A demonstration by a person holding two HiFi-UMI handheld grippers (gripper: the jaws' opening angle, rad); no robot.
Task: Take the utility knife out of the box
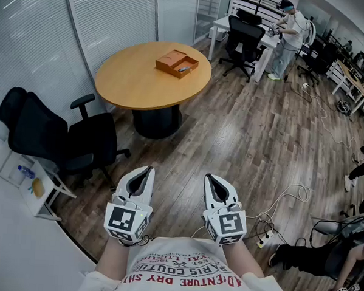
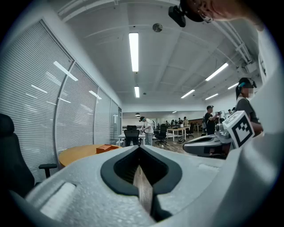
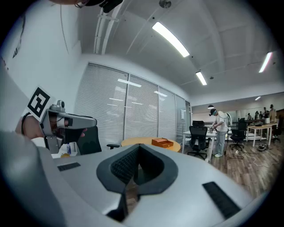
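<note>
Approach step, nothing grasped. Left gripper (image 1: 148,169) and right gripper (image 1: 209,177) were near my body, jaws together, empty. The box (image 1: 176,63) sat open on the far table (image 1: 124,78), well apart from both grippers. The dark item inside was likely the knife (image 1: 185,69). Next I must close in and open a gripper.

Lighting is bright and even throughout. The source is long ceiling strip lights (image 2: 133,51), white and slightly blown out in both gripper views. Their streaks reflect on the blinds (image 1: 35,37) beside the round table (image 1: 137,78). The wood floor (image 1: 231,132) right of the table carries a pale sheen. A soft shadow lies at the table's base. The head view is sharp, with walls bowed at the edges. Both gripper views show heavy barrel distortion and black corners. The left gripper (image 2: 139,150) and right gripper (image 3: 137,148) look slightly soft close to the lens.
</note>
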